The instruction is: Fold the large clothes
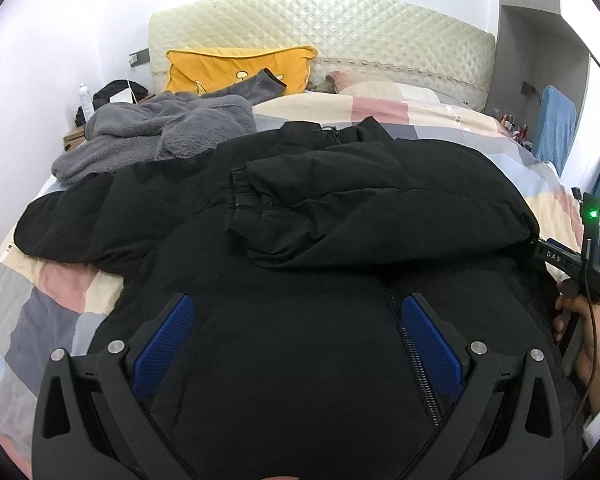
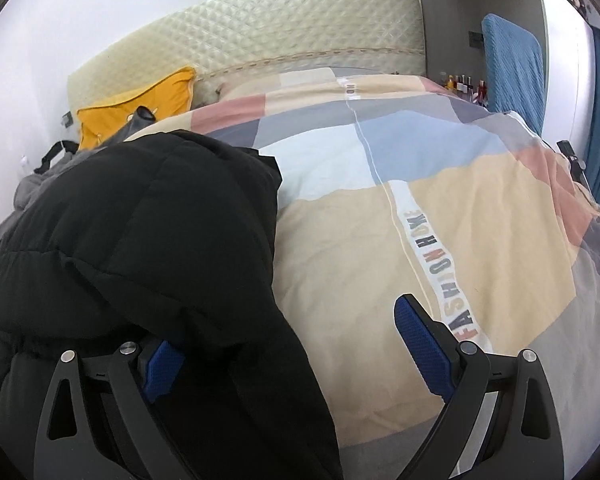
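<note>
Across the patchwork quilt (image 2: 340, 264) lies the black jacket (image 1: 300, 208), front up. Its sleeve (image 1: 360, 188) at three o'clock is already folded over the chest; the sleeve (image 1: 88, 220) at nine o'clock is still stretched out, and I judge the body fold is left too. My left gripper (image 1: 298, 336) hovers above the zip, jaws spread and empty. My right gripper (image 2: 288, 356) sits at the jacket's edge, jaws spread, one finger partly behind cloth, pinching nothing.

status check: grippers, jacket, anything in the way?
Left gripper open over black jacket. Right gripper open at jacket's right edge. One sleeve folded across the front. Grey fleece touches the far-left side.
</note>
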A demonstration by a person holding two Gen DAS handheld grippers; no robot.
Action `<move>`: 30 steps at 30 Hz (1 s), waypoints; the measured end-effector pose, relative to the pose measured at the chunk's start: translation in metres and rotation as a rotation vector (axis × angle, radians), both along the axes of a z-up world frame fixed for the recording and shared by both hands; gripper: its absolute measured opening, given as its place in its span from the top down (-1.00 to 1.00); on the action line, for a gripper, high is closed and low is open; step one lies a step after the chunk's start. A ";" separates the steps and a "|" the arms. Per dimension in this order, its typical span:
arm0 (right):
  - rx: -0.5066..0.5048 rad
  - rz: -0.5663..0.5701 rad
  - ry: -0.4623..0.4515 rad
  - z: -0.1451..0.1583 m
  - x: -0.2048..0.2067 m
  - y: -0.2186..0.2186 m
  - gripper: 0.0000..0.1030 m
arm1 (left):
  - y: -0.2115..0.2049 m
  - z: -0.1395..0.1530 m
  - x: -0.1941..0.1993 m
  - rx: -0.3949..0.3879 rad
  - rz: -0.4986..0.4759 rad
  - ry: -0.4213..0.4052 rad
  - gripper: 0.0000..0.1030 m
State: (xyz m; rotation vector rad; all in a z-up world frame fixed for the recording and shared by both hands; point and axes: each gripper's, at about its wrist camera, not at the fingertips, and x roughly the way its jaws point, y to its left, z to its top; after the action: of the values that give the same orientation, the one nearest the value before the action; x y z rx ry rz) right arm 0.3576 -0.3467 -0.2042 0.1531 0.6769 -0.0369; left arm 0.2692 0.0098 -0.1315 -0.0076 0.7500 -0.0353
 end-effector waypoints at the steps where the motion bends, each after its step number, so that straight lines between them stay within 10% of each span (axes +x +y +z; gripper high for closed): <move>1: -0.014 0.003 0.001 0.002 -0.002 0.002 -0.85 | -0.001 0.001 0.000 -0.003 -0.002 0.001 -1.00; 30: -0.050 0.177 -0.309 0.132 -0.194 0.077 -0.90 | 0.006 0.055 -0.075 -0.056 0.029 -0.131 -1.00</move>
State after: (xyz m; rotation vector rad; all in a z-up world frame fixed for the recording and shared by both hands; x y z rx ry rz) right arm 0.1632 -0.2692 -0.0720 0.0484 0.3791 0.1377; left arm 0.1938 0.0157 -0.0763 -0.0694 0.6178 -0.0288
